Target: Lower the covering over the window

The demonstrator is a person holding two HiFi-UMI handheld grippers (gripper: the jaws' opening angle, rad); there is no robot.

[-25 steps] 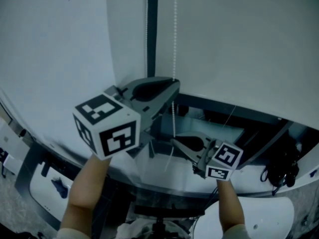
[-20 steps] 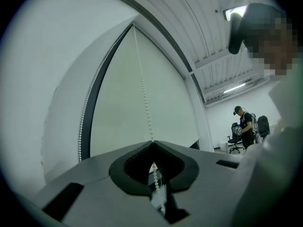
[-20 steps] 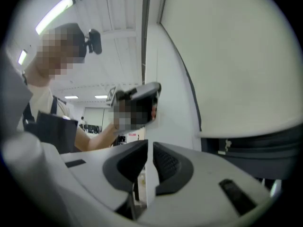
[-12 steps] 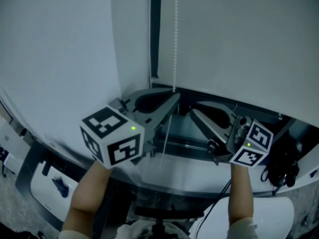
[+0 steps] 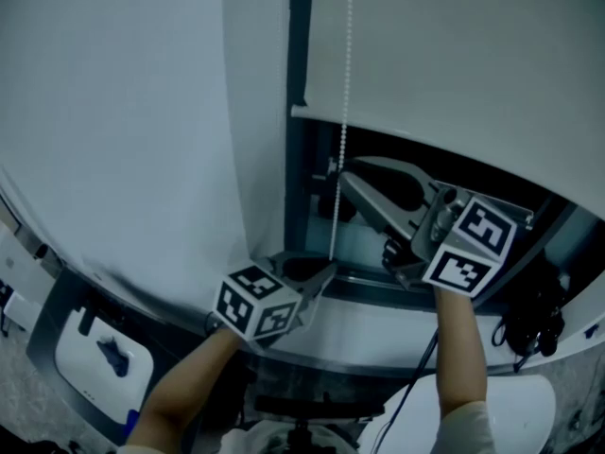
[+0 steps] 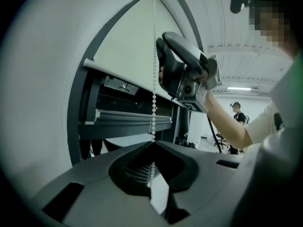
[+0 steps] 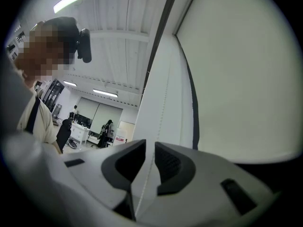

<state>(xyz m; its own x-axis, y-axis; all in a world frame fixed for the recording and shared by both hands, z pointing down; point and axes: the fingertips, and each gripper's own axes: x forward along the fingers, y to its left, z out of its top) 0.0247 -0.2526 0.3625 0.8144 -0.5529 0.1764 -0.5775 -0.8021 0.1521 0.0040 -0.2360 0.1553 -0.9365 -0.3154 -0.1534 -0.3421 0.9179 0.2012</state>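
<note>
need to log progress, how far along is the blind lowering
Done: the blind hangs partway down. In hand: the left gripper is shut on the chain, low down; the right gripper, higher up, has just been opening its jaws, chain loose between them. Left: a dark strip of window below the blind is uncovered.

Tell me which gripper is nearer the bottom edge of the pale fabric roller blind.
Right. The right gripper sits just under the blind's bottom edge, fingers just opened around the white bead chain; the left gripper is well below, near the sill, shut on that chain.
</note>
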